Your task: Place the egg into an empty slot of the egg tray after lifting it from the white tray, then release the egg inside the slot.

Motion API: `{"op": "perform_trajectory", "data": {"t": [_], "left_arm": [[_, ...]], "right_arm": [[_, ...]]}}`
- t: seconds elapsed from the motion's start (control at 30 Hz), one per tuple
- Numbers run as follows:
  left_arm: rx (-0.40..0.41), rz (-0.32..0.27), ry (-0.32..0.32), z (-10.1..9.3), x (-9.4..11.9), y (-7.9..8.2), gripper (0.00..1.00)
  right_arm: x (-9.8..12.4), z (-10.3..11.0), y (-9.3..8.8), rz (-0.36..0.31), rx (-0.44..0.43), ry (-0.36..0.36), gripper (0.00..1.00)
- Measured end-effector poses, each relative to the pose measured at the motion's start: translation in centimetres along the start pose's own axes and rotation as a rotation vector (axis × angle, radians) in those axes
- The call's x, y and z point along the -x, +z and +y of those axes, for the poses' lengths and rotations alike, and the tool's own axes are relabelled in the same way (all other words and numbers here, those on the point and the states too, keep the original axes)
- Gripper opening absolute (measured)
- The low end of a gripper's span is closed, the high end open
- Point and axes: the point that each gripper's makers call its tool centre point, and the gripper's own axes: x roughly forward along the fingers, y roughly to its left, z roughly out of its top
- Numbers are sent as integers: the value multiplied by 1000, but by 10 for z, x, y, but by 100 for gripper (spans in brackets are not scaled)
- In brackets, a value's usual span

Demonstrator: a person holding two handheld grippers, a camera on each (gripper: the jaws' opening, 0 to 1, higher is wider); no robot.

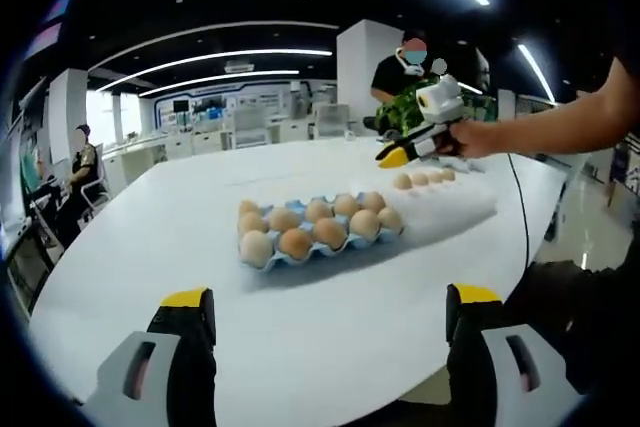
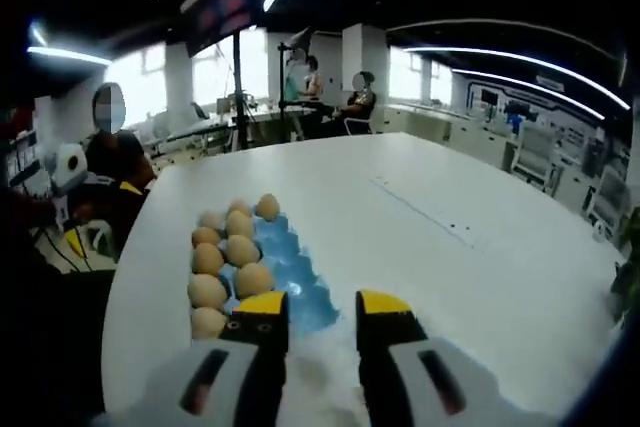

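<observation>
i am holding my right gripper (image 2: 320,322) over the white tray (image 1: 450,209), jaws parted and empty; my left gripper (image 1: 330,312) is gaping wide before the egg tray (image 1: 320,245).

Bright ceiling light strips (image 1: 215,55) overhead; soft shadows on white table (image 1: 300,327); fisheye bending edges; right gripper view blurred.
</observation>
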Motion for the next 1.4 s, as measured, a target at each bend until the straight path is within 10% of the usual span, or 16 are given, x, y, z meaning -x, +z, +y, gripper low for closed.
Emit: {"op": "perform_trajectory", "data": {"t": [0.27,0.8,1.2,1.4], "left_arm": [[0,5,-11,-5,-4,-1,98],[1,16,-17,-7,-3,-5,98],[20,7,-32,-15,-6,-4,98],[25,12,-33,-15,-6,-8,97]], "right_arm": [[27,-34,-39,88,-21,-70,25],[5,-47,-80,240,-84,-61,28],[12,-49,-76,199,-142,-98,27],[28,-50,-53,58,-261,-116,27]]}}
